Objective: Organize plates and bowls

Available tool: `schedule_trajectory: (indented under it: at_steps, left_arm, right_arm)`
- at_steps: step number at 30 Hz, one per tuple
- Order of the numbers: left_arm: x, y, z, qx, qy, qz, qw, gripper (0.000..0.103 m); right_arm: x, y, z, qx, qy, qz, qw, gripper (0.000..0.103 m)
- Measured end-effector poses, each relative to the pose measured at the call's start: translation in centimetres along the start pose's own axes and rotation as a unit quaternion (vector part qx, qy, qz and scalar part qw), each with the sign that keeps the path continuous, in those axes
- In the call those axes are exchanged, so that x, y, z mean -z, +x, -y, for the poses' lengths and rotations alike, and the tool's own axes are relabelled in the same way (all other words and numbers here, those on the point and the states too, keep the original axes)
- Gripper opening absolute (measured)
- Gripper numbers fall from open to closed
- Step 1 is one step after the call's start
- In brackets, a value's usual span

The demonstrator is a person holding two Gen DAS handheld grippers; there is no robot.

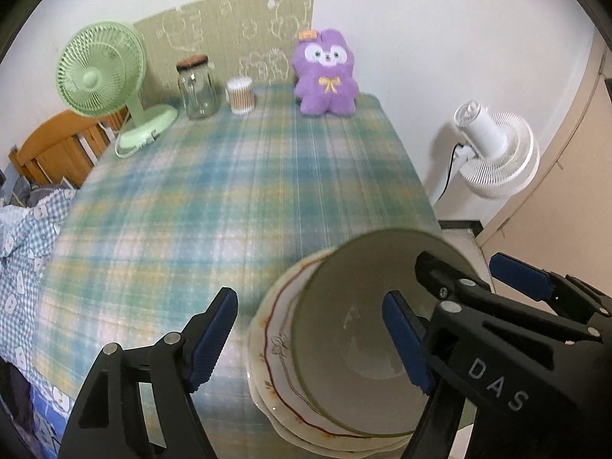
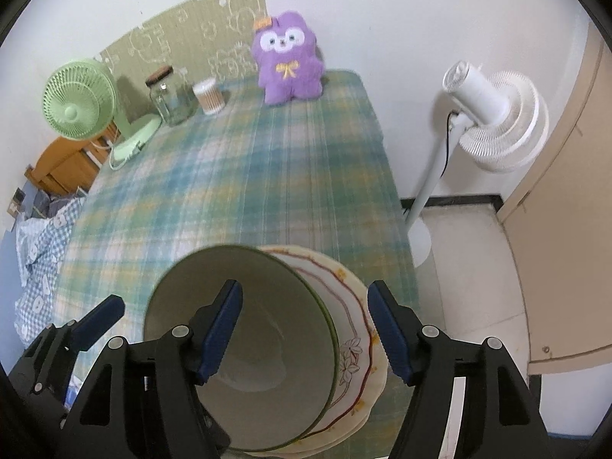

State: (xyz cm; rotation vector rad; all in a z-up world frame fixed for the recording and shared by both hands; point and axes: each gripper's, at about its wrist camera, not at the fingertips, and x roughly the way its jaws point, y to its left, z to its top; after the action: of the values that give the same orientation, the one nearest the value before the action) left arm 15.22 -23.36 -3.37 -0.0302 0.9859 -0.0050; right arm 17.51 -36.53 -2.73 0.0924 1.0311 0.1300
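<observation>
Bowl [image 1: 355,336] sat on plates [image 1: 267,348] at counter [image 1: 191,210] near edge. L claw [image 1: 310,344] & R claw [image 2: 306,338] both apart, gripping nothing, each straddling bowl rim; neither clearly nearer.

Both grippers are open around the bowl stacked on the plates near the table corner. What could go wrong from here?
1. The bowl sits on the plates close to the table's near right edge; a nudge could push the stack off.
2. The left gripper and right gripper each have one finger over the bowl's mouth, so pulling back carelessly might catch its rim.
3. The two grippers crowd each other and may collide.
</observation>
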Motion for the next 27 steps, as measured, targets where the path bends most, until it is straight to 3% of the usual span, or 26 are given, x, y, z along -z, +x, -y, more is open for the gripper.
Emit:
schedule_trajectory:
  at_steps: [10,21,23,27]
  left_arm:
    - [-1.0,-3.9,-4.7,-0.001,0.006,0.070,0.9976,0.082]
    - [-1.1,-7.4,-14.3,0.000,0.033,0.130,0.9909,0.085]
    - [-0.9,-8.0,-16.3,0.001,0.039,0.145,0.9887,0.086]
    - [-0.7,-8.7,-19.5,0.001,0.054,0.167,0.9844,0.090]
  right_arm:
    - [-0.3,-4.4,-4.8,0.022,-0.004,0.075,0.997,0.071]
    - [1.1,-7.4,-14.1,0.057,0.012,0.139,0.989,0.072]
    - [1.7,-7.9,-15.7,0.064,0.019,0.158,0.985,0.078]
    - [2.9,-8.3,-18.6,0.075,0.032,0.184,0.980,0.081]
